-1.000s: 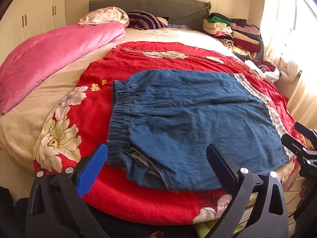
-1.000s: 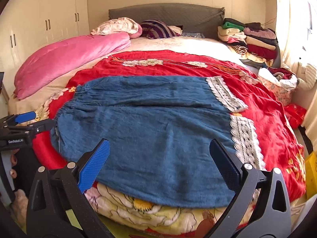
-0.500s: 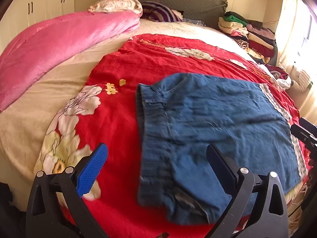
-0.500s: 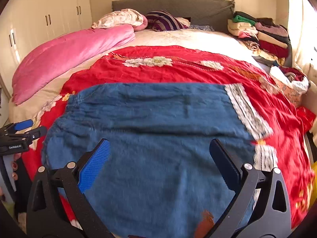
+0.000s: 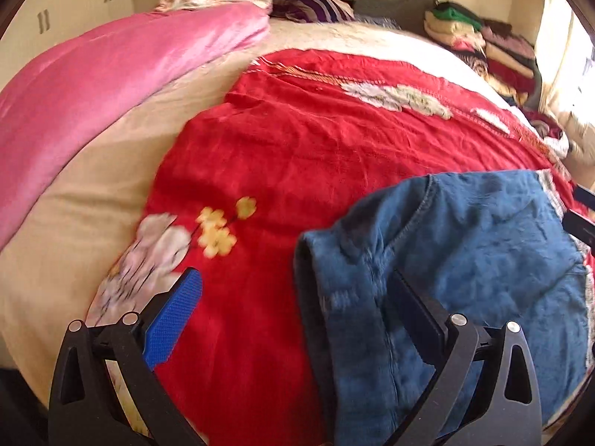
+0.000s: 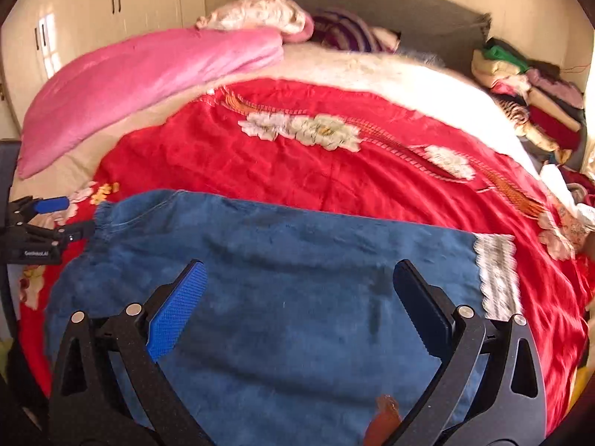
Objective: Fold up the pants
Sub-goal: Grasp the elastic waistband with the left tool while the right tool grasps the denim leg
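Observation:
Blue denim pants [image 6: 297, 271] with an elastic waistband [image 5: 319, 297] and a white lace hem [image 6: 496, 271] lie flat on a red floral blanket [image 6: 316, 178]. My left gripper [image 5: 297, 304] is open just above the waistband corner, its right finger over the denim and its left finger over the red blanket. My right gripper [image 6: 297, 297] is open low over the middle of the pants, nothing between its fingers. In the right wrist view the left gripper [image 6: 48, 219] shows at the left edge beside the waistband.
A pink quilt [image 6: 148, 74] lies along the bed's left side. Pillows [image 6: 260, 15] rest by the grey headboard [image 6: 390, 3]. A stack of folded clothes [image 6: 531, 93] sits at the back right. White wardrobe doors [image 6: 111, 7] stand behind on the left.
Both grippers have moved forward and lower over the bed. The left one has swung left toward the waistband corner; the right one now hovers over the middle of the pants. Both stayed open.

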